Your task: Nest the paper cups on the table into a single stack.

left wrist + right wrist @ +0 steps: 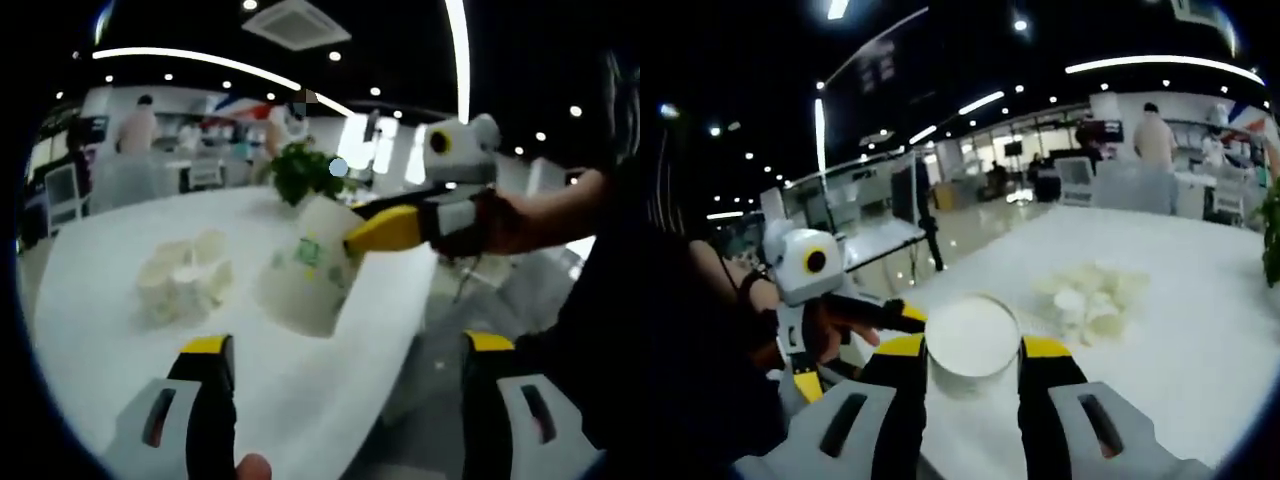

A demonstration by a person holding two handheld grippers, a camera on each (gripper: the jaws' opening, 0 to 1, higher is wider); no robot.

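1. In the left gripper view the right gripper [352, 238] comes in from the right, held by a person's hand [500, 222], its yellow-tipped jaws clamped on a white paper cup [308, 275] with a green print on its wall.
2. That view shows the cup from the side: it hangs tilted above the white tabletop [120, 350], its long axis slanting, the wide end lower left toward the tabletop and the narrow end upper right at the jaws.
3. The right gripper view shows the same paper cup [972, 338] end on, a round white face squeezed between the right gripper [972, 358] jaws; whether that face is the base or the mouth I cannot tell.
4. The left gripper [340, 345] has its jaws spread wide apart, with nothing between them.
5. In the right gripper view the left gripper [895, 315] reaches in from the left, just beside the cup.
6. A cluster of more paper cups [185, 278] sits on the tabletop, blurred; it shows beyond the held cup in the right gripper view [1090, 298].
7. A green plant [305, 172] stands at the tabletop's far side.
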